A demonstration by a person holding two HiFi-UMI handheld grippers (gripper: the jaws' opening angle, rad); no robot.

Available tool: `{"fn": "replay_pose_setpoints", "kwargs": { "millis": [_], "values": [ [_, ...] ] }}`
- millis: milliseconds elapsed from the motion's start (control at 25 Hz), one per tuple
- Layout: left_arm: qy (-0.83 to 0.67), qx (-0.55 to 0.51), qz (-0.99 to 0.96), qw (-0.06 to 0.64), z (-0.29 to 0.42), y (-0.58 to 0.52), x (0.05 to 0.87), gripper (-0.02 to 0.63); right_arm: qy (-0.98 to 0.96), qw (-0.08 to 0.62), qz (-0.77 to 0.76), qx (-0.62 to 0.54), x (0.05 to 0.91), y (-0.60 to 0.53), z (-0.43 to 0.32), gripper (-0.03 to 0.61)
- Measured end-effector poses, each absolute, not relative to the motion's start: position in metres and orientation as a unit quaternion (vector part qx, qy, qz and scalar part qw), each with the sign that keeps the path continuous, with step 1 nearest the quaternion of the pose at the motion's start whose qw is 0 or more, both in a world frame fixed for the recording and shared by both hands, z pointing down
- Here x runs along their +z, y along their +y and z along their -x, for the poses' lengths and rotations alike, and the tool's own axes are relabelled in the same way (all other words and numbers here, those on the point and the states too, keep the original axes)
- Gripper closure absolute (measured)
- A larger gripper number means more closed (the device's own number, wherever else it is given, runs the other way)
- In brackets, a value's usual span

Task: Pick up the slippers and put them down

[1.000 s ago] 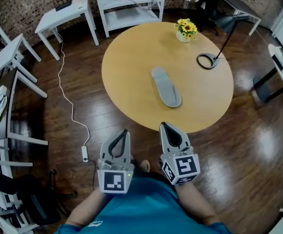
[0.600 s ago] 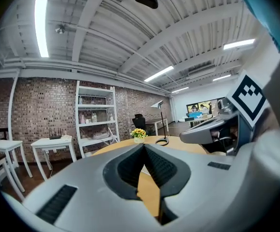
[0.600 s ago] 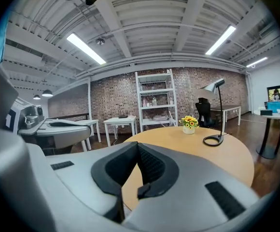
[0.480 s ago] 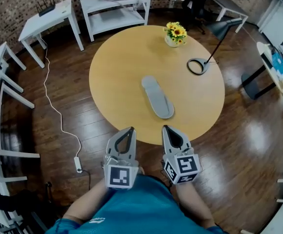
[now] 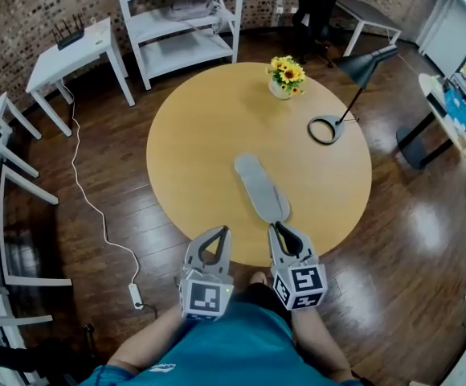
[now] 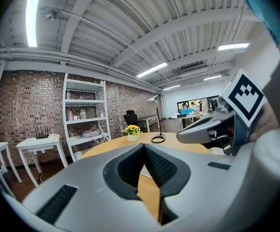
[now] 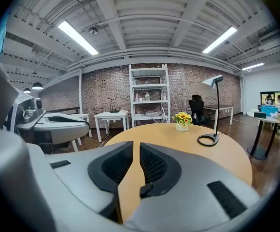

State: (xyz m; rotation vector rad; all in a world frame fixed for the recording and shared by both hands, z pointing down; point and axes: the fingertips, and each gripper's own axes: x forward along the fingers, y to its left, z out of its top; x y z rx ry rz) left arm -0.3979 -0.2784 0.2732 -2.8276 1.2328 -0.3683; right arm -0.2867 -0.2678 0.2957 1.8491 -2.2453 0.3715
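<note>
While the slipper [image 5: 261, 188] lies just beyond the right gripper [image 5: 278, 227], its empty jaws have just been opening; left gripper [image 5: 222, 232] closed.

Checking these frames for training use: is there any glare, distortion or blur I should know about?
Head view: fisheye bends the room's edges, glare on the floor, slipper sharp. Left gripper view: dark corners, ceiling light blown out. Right gripper view: same dark corners, flowers crisp.
</note>
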Motion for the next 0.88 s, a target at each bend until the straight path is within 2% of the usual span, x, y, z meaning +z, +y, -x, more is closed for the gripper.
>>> {"fn": "replay_pose_setpoints", "kwargs": {
  "millis": [280, 560, 880],
  "values": [
    [0.430, -0.114, 0.896, 0.014, 0.361, -0.313, 0.277, 0.609, -0.777, 0.126, -0.604, 0.128, 0.322, -0.307, 0.249, 0.508],
    [0.436, -0.138, 0.889, 0.015, 0.298, -0.325, 0.278, 0.609, -0.790, 0.158, -0.573, 0.153, 0.353, -0.341, 0.196, 0.445],
    [0.475, -0.164, 0.865, -0.001, 0.289, -0.331, 0.297, 0.609, -0.798, 0.215, -0.532, 0.186, 0.423, -0.374, 0.186, 0.428]
  ]
}}
